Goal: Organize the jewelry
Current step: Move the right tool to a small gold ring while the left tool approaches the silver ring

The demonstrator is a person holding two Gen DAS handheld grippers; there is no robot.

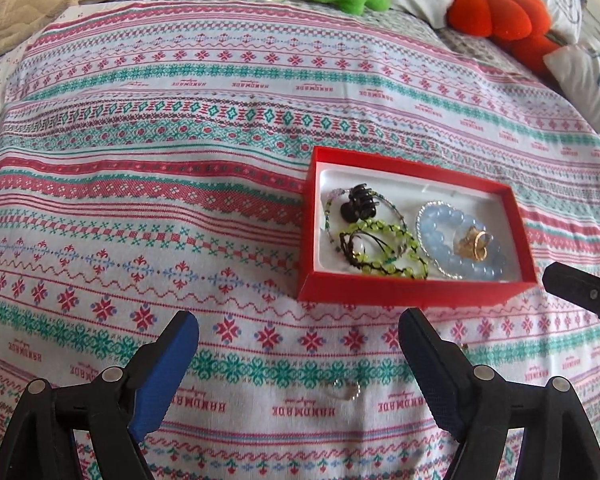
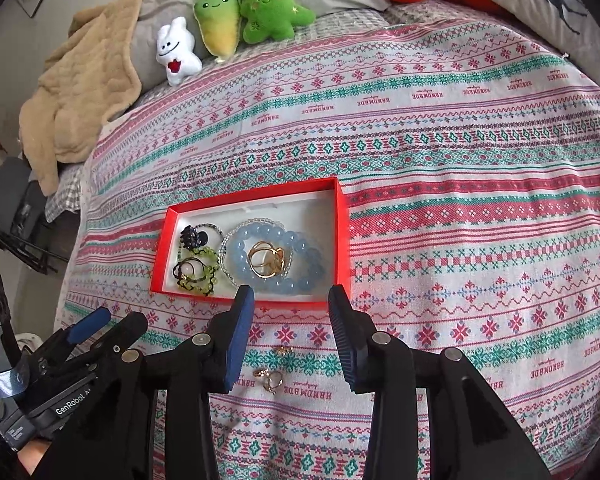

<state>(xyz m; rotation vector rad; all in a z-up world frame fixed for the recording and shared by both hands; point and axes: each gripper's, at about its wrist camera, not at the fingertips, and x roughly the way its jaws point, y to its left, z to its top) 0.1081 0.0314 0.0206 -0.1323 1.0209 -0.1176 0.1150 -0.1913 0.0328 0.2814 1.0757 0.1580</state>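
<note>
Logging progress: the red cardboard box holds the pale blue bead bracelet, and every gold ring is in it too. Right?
Not every ring. The red cardboard box holds the pale blue bead bracelet, but small gold rings lie on the patterned bedspread, as the right wrist view shows.

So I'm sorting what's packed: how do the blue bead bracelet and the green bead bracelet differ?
The blue bead bracelet has big, pale, round beads; the green bead bracelet has small lime beads on dark cord. The blue one circles gold rings, the green one lies tangled. Both lie in the red box.

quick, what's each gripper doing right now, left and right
Left gripper: open, holding nothing.
Right gripper: open, holding nothing.
</note>
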